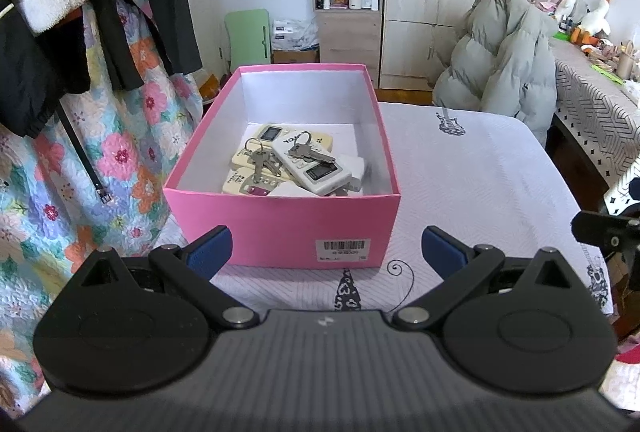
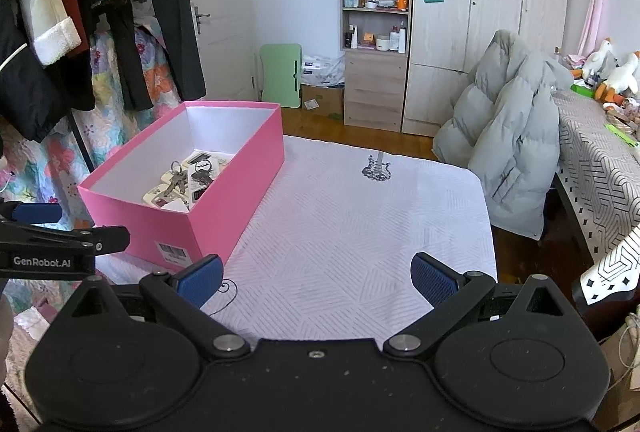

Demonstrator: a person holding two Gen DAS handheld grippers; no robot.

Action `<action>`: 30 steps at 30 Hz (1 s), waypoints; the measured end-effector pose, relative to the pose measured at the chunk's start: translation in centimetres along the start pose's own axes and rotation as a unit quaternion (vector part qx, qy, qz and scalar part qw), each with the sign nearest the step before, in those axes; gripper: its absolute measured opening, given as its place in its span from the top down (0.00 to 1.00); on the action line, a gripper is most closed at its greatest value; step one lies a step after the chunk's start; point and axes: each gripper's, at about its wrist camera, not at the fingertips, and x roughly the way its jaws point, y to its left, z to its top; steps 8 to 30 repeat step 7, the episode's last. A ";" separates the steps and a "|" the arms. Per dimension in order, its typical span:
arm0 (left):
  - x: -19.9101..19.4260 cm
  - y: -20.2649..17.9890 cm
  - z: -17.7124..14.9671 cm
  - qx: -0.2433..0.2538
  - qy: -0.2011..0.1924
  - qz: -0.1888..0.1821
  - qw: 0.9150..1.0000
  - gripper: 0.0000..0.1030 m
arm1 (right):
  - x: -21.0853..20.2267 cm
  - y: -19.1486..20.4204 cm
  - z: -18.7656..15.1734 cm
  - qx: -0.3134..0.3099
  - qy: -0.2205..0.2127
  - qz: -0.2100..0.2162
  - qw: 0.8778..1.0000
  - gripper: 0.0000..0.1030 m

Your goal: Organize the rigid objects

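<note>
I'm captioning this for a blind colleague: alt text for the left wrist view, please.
An open pink box on a white patterned tablecloth holds remote controls and keys. The left tool sits open and empty before it, in a bedroom.

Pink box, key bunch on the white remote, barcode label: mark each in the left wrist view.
pink box [image 1: 280, 228], left wrist view, on its near outer wall.
key bunch [image 1: 310, 151], left wrist view, on the key blades.
barcode label [image 1: 342, 250], left wrist view, label centre.

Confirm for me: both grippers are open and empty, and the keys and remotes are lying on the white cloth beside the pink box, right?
Not quite. The keys and remotes lie inside the pink box, as the left wrist view shows. Both grippers are open and empty.
</note>
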 end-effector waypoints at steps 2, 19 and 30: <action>0.0 -0.1 0.0 0.003 -0.001 0.003 1.000 0.00 | 0.0 0.0 -0.1 0.001 0.002 0.000 1.000 0.01; 0.0 -0.4 0.0 0.010 -0.003 0.006 1.000 0.00 | 0.0 -0.3 -0.1 0.003 0.002 0.000 1.000 0.01; 0.0 -0.4 0.0 0.010 -0.003 0.006 1.000 0.00 | 0.0 -0.3 -0.1 0.003 0.002 0.000 1.000 0.01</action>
